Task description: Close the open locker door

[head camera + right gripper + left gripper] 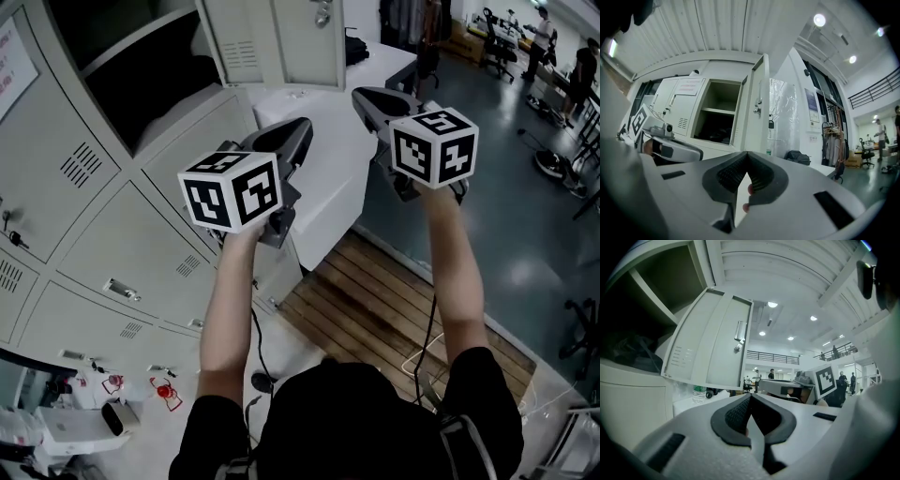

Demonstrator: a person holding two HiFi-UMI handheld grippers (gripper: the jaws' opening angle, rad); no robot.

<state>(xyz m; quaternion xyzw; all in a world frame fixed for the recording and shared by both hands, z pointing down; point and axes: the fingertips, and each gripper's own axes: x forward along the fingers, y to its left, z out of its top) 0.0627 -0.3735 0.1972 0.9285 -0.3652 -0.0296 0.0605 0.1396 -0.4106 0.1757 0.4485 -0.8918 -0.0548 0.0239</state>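
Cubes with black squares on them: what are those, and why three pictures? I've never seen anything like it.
No robot here: a person holds a tool in each hand, the left gripper and the right gripper. The marker cubes are parts of them. The head view comes from a camera on the person's head, looking down; the other two cameras ride on the grippers and look along their jaws. Both pairs of jaws are together, holding nothing. Ahead stand grey lockers, one with its door swung open; neither gripper touches it.
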